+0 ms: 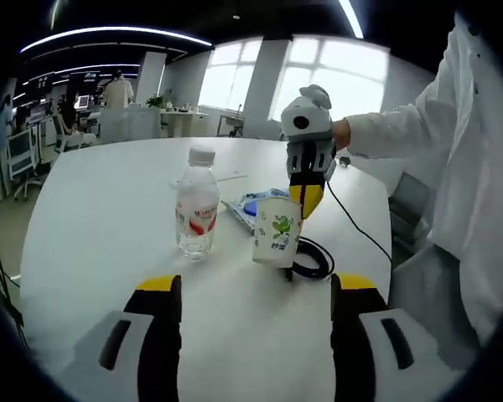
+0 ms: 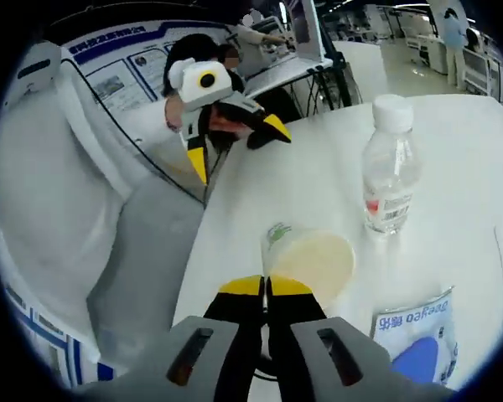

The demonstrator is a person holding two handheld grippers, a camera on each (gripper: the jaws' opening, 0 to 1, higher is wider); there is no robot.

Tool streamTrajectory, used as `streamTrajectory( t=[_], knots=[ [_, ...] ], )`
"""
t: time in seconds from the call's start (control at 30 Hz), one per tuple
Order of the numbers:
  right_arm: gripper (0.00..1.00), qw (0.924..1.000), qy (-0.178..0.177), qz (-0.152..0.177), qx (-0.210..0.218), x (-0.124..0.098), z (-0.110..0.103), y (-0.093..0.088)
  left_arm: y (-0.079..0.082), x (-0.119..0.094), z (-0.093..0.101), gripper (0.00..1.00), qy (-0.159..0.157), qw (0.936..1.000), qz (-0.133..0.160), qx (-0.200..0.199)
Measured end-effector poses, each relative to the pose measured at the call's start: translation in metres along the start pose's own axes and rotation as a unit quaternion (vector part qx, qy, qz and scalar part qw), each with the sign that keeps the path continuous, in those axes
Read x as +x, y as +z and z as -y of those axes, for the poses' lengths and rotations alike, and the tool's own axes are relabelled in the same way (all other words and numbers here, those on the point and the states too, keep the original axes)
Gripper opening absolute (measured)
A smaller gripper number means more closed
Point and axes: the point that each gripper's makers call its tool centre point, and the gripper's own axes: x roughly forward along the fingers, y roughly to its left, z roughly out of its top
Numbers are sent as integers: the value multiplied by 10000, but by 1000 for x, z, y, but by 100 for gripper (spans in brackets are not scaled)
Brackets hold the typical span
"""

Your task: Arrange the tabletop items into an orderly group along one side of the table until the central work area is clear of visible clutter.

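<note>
Left gripper view: left gripper (image 1: pixel 256 314) held low over white table (image 1: pixel 101 209), jaws wide apart, empty. Ahead, paper cup (image 1: pixel 277 230) with green print beside water bottle (image 1: pixel 197 213), red label unreadable.

Right gripper view: right gripper (image 2: pixel 266 293) pinched tight on cup (image 2: pixel 312 260) rim; blue packet (image 2: pixel 419 335) alongside, print unclear.

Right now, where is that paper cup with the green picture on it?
In the left gripper view the paper cup is near the middle of the white table, pinched at its rim by the right claw, with the water bottle on its left.
</note>
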Motion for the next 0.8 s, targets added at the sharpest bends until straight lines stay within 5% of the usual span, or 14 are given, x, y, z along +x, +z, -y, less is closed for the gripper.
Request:
streamTrajectory(
  t=[0.2,0.47,0.8],
  knots=[
    [0,9955,-771,-449,-307,-18,11,-3,5,-2,2,73,-20,10000,57,52],
    [0,9789,-1415,-1043,-1046,-34,25,3,8,-4,4,74,-20,9999,116,58],
    [0,9381,-1883,-1973,-2136,-33,53,-1,5,-5,5,73,-33,9999,118,50]
  ],
)
